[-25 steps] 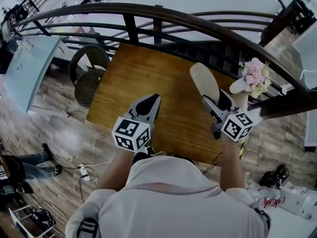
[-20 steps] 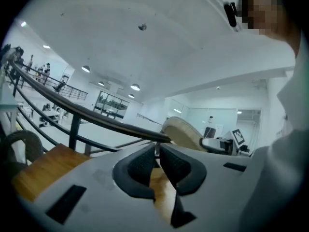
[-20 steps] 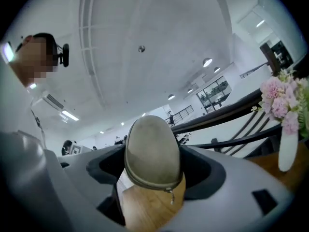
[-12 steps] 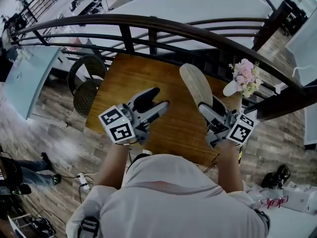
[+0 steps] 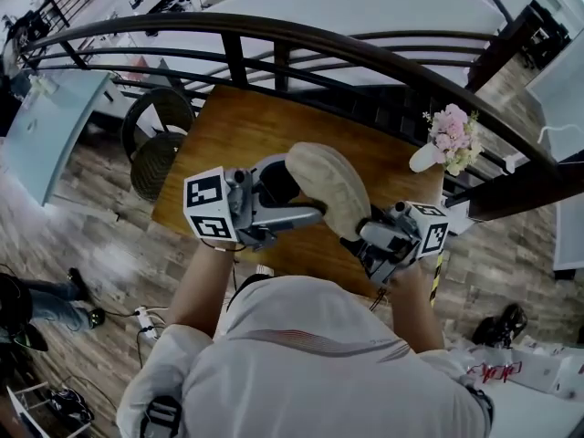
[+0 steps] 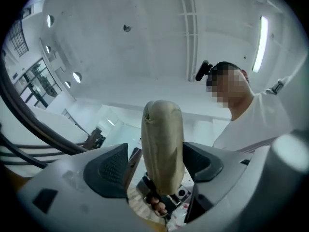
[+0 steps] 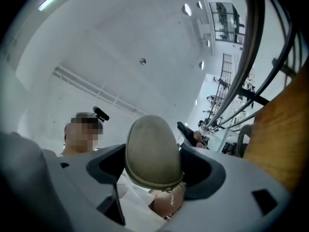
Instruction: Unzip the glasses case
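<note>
The beige oval glasses case (image 5: pixel 328 185) is held up above the wooden table (image 5: pixel 237 126), tilted, between my two grippers. My right gripper (image 5: pixel 358 231) is shut on its near end; in the right gripper view the case (image 7: pixel 153 151) fills the space between the pads of the right gripper (image 7: pixel 154 170). My left gripper (image 5: pixel 297 197) points right at the case's far end. Its jaws have just been opening and stand wide, with the case (image 6: pixel 162 149) between the jaws of the left gripper (image 6: pixel 155 163). The pads do not press on it.
A white vase of pink flowers (image 5: pixel 452 144) stands at the table's right corner. A dark curved railing (image 5: pixel 365 48) runs behind the table. A wicker chair (image 5: pixel 155 144) sits at the table's left edge. Cables lie on the wood floor (image 5: pixel 100 254).
The right gripper has lifted the case off the table and swung it left toward the middle. The left gripper has risen, turned to point right and opened around the case's end.
</note>
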The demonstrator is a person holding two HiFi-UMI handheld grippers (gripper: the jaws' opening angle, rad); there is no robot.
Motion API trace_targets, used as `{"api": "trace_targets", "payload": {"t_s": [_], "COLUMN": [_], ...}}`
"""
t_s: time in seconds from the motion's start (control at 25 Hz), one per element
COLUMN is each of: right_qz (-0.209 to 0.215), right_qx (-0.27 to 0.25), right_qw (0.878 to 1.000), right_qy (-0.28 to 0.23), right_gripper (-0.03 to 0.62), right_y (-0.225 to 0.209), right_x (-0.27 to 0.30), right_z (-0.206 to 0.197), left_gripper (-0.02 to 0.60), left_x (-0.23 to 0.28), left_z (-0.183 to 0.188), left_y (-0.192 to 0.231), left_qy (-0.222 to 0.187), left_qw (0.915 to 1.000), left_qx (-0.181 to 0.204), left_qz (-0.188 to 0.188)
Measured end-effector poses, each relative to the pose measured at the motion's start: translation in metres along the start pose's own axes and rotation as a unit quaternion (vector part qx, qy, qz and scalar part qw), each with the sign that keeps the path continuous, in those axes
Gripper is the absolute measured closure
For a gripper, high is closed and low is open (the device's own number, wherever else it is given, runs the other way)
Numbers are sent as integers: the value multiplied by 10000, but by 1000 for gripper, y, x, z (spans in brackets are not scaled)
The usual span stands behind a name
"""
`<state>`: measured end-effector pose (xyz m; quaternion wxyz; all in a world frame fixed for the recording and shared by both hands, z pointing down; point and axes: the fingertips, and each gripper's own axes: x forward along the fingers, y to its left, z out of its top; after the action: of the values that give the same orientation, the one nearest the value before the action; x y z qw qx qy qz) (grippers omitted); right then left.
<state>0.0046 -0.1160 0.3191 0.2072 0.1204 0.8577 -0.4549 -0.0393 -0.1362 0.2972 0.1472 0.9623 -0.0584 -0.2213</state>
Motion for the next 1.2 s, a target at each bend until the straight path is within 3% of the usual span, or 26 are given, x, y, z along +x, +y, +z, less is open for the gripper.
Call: {"api": "trace_targets", "payload": {"t_s": [0.16,0.48,0.72,0.8,0.88,1.04,1.12,1.2], "right_qz": [445,878,681,578,318,-566,-1303,-2045], "right_qx": [569,1569,1934,1688,1124,-38,-770,-1448], "right_qw": [9968,9796,9772,9830,9924,9970,9849,9597], "right_qy": [328,899,544,439,388,520,840,1269], "right_gripper": [189,187,184,188,208,222,233,263], "right_y": [0,3,-11,-12,-12,-14,-22,-34], "right_x": [8,7,6,4,-1,-18,-24,-29], "right_z": [-17,-43,-33,-28,-22,-8,-7,-10], "left_gripper": [255,256,275,276,276,278,278,278], "left_x": [14,34,29,30,29,17,10,6], "left_z": [0,-21,-18,-17,-14,-3,1,2], "left_y": [-27,-48,-29,-22,-14,10,22,31], "left_qy": [38,342,-7,-43,-95,-247,-245,-243], "left_qw": [9967,9912,9965,9978,9987,9985,9969,9949], "left_qx": [-91,-162,-327,-311,-329,-369,-358,-372], "left_qz": [-804,-1270,-769,-592,-377,308,649,901]}}
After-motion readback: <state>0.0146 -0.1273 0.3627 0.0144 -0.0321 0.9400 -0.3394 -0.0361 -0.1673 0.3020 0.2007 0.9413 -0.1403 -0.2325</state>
